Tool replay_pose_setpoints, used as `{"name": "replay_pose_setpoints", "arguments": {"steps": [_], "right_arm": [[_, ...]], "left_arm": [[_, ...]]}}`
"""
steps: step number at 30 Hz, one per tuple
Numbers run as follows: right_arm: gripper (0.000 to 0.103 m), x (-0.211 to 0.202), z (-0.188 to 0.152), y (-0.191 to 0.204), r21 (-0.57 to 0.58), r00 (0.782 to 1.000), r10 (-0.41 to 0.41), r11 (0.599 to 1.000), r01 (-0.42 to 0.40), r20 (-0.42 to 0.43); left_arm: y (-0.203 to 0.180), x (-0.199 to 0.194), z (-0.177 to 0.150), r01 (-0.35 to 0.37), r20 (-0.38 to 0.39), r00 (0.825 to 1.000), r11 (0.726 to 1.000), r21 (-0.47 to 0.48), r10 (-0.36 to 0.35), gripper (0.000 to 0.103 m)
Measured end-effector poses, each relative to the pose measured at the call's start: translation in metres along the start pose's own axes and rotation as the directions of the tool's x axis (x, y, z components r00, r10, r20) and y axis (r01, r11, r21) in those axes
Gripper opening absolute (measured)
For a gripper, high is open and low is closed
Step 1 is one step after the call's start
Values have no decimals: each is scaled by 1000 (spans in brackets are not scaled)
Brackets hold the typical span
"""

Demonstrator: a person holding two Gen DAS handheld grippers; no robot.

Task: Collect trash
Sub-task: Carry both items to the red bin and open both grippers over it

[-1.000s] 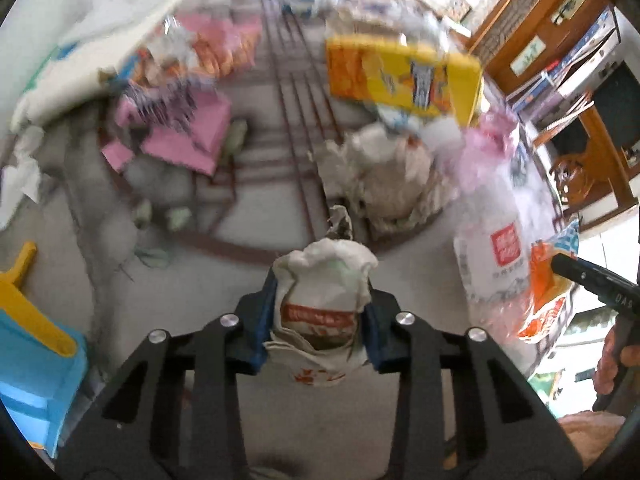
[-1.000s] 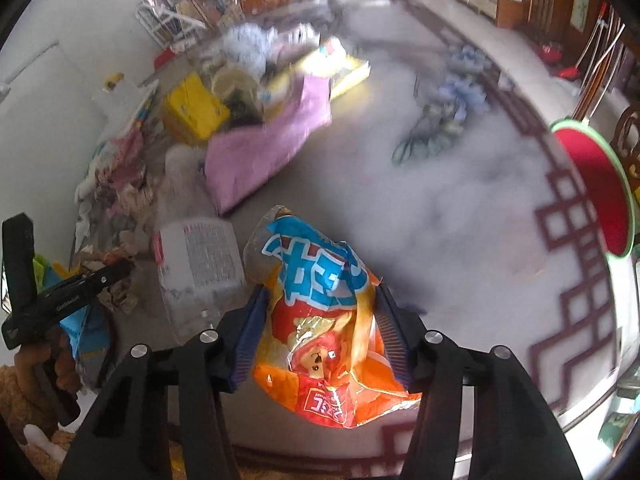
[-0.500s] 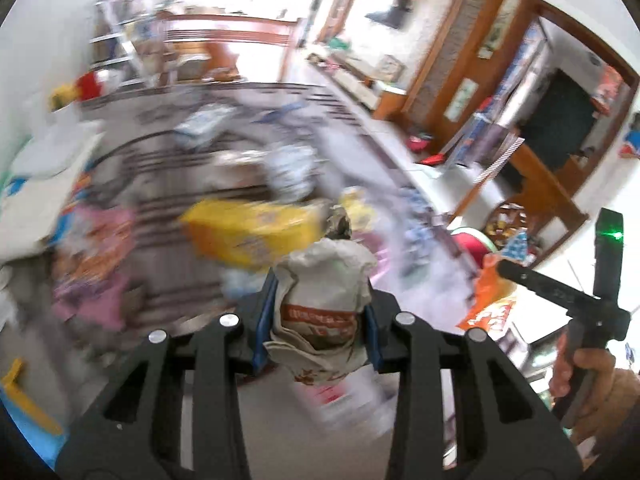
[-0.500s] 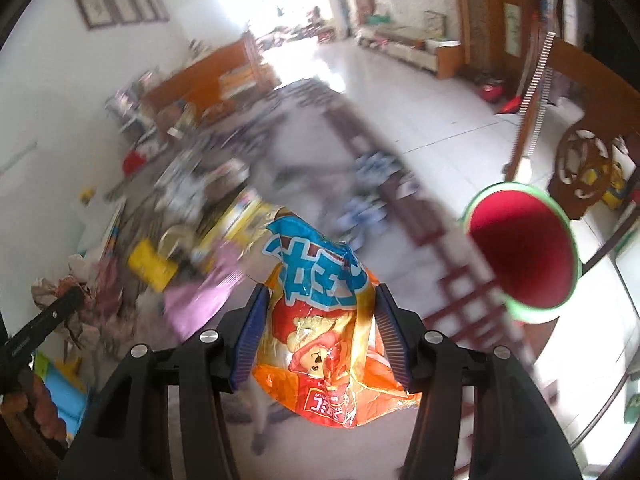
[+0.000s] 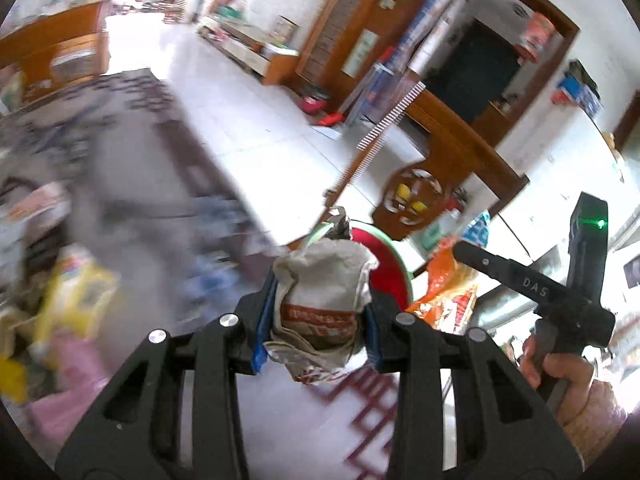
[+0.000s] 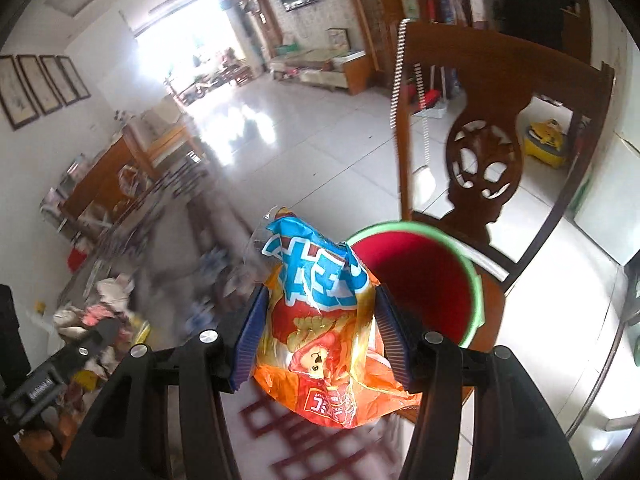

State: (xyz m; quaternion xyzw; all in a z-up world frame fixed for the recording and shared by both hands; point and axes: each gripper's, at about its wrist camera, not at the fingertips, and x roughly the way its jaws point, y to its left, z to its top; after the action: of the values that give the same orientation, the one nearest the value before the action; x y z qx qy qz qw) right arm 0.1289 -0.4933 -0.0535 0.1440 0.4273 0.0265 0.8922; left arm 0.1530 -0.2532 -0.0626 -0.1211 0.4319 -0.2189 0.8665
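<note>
Left wrist: "DAS" on right gripper [image 5: 452, 276].

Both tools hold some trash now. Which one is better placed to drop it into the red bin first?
Probably the right tool: its orange snack bag sits right at the green rim of the red bin. From the left tool, the crumpled paper bag hides most of the bin.

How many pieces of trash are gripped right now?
2. A crumpled paper bag is clamped in the left hand-held gripper; an orange-and-blue snack bag is clamped in the right hand-held gripper. More litter lies blurred on the floor.
</note>
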Motion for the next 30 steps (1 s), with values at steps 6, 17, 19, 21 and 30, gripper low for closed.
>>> {"name": "replay_pose_setpoints", "arguments": {"steps": [6, 17, 19, 21, 30], "right_arm": [[53, 5, 16, -44, 42, 999, -32, 999, 32, 2], [84, 19, 31, -77, 114, 1000, -21, 993, 18, 21], [84, 21, 30, -76, 124, 1000, -8, 992, 7, 8], [84, 22, 28, -69, 118, 1000, 2, 993, -2, 2], [87, 15, 16, -16, 10, 999, 46, 999, -46, 7]], "left_arm": [[-54, 63, 17, 62, -68, 996, 996, 65, -58, 37], [-58, 82, 25, 6, -64, 998, 999, 51, -2, 88], [-48, 70, 24, -4, -48, 999, 1000, 9, 5, 88], [-40, 56, 21, -24, -27, 999, 1000, -11, 23, 88], [4, -15, -19, -134, 25, 990, 982, -130, 139, 88]]}}
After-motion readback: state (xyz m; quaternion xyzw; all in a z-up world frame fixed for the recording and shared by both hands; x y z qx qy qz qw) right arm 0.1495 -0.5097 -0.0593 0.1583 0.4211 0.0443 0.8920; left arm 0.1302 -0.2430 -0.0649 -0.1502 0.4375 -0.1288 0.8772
